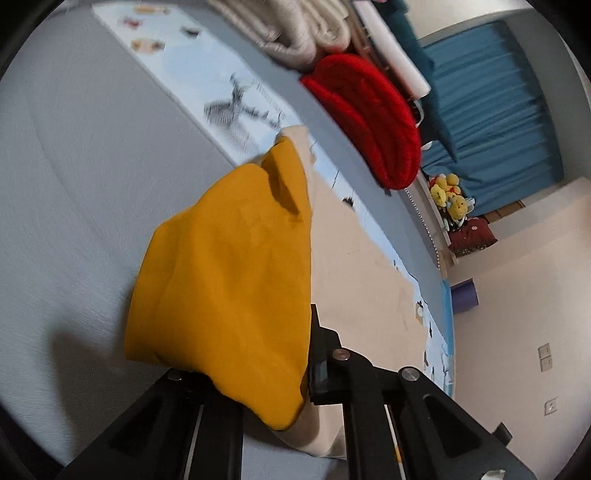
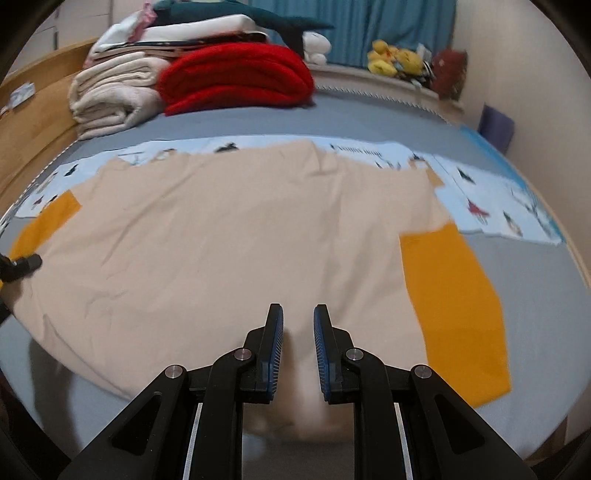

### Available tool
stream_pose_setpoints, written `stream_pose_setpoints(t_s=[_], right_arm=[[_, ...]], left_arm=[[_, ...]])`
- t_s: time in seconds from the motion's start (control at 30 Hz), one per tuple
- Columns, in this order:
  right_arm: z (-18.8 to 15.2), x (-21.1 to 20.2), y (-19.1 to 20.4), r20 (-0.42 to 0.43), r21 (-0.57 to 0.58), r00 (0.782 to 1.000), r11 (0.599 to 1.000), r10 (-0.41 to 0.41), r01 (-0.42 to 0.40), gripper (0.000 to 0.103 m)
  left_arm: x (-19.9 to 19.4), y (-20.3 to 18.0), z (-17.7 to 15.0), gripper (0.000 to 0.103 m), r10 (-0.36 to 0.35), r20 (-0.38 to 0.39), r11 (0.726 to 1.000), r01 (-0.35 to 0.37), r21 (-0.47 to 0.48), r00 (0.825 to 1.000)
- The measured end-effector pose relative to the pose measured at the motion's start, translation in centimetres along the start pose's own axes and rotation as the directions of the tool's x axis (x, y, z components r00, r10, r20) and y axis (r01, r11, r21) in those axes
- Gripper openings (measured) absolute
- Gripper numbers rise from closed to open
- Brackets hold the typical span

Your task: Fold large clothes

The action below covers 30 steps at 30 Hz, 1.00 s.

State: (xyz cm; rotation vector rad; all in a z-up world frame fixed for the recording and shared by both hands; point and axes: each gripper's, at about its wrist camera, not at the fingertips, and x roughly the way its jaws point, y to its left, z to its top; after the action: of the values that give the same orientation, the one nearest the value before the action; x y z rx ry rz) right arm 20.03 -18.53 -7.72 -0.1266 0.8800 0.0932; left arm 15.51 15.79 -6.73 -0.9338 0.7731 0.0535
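Note:
A large beige shirt with mustard-orange sleeves lies spread on the grey bed. My right gripper sits at the shirt's near edge, and its blue pads pinch a raised fold of beige cloth. One orange sleeve lies flat to the right. In the left wrist view, my left gripper is shut on the other orange sleeve, which drapes over and hides one finger. That gripper also shows at the far left of the right wrist view, beside the sleeve.
At the back of the bed, a folded red blanket sits beside stacked cream blankets. A light-blue printed sheet lies under the shirt. Yellow plush toys line the sill by the blue curtain. On the left is a wooden bed frame.

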Motion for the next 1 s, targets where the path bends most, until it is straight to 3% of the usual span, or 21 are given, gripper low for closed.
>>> stream_pose_setpoints(t_s=[0.13,0.23,0.3,0.37,0.4,0.5,0.6,0.67,0.73,0.8,0.9,1.0], right_arm=[[0.1,-1.2,2.9,-0.002,-0.002,0.998,0.998,0.062,-0.062,0.018],[-0.4,-1.4,4.9,-0.027,0.002,0.992,0.992,0.125,-0.125,0.018],[-1.1,-0.6,6.3,-0.073,-0.029,0.987,0.989,0.14,-0.142,0.019],[-3.0,3.2,8.7,-0.285,-0.114,0.947,0.976,0.149,-0.188,0.02],[-3.7,4.3,9.3,-0.338,-0.166,0.932,0.967,0.129,-0.194,0.02],[-2.6,3.1,8.8,-0.312,-0.192,0.941,0.962,0.128,-0.195,0.02],[0.2,0.0,6.7,-0.231,-0.138,0.955,0.966,0.185,-0.22,0.02],[3.2,-3.7,4.3,-0.113,-0.149,0.974,0.966,0.194,-0.21,0.02],[5.8,-7.1,1.2,0.001,-0.166,0.98,0.966,0.201,-0.198,0.02],[7.5,-9.7,-1.1,0.091,-0.192,0.979,0.968,0.183,-0.163,0.023],[9.2,-14.2,-6.6,0.248,-0.217,0.963,0.975,0.103,-0.048,0.036],[8.9,-15.6,-11.2,0.286,-0.138,0.957,0.99,0.04,0.0,0.04]], left_arm=[[-4.3,-0.6,0.8,0.009,0.052,0.037,0.996,-0.055,0.077,0.998],[-6.9,-1.5,-0.5,0.009,0.102,0.074,0.974,-0.114,0.194,0.992],[-7.3,-1.9,-1.8,0.009,0.132,0.077,0.955,-0.148,0.258,0.988],[-7.0,-2.3,-2.7,0.009,0.163,0.079,0.936,-0.179,0.303,0.983],[-6.8,-2.4,-2.9,0.009,0.175,0.089,0.928,-0.195,0.319,0.981],[-6.4,-3.3,-3.4,0.009,0.188,0.121,0.903,-0.22,0.368,0.975],[-6.1,-4.5,-4.2,0.009,0.181,0.136,0.888,-0.221,0.403,0.974],[-5.8,-5.9,-5.1,0.009,0.163,0.146,0.872,-0.211,0.442,0.976],[-5.3,-7.5,-6.1,0.009,0.139,0.152,0.848,-0.197,0.492,0.979],[-4.7,-9.2,-7.3,0.009,0.115,0.149,0.823,-0.178,0.54,0.982],[-2.8,-12.3,-9.8,0.008,0.074,0.114,0.77,-0.129,0.625,0.991],[-0.4,-15.4,-12.5,0.008,0.044,0.057,0.722,-0.071,0.688,0.997]])
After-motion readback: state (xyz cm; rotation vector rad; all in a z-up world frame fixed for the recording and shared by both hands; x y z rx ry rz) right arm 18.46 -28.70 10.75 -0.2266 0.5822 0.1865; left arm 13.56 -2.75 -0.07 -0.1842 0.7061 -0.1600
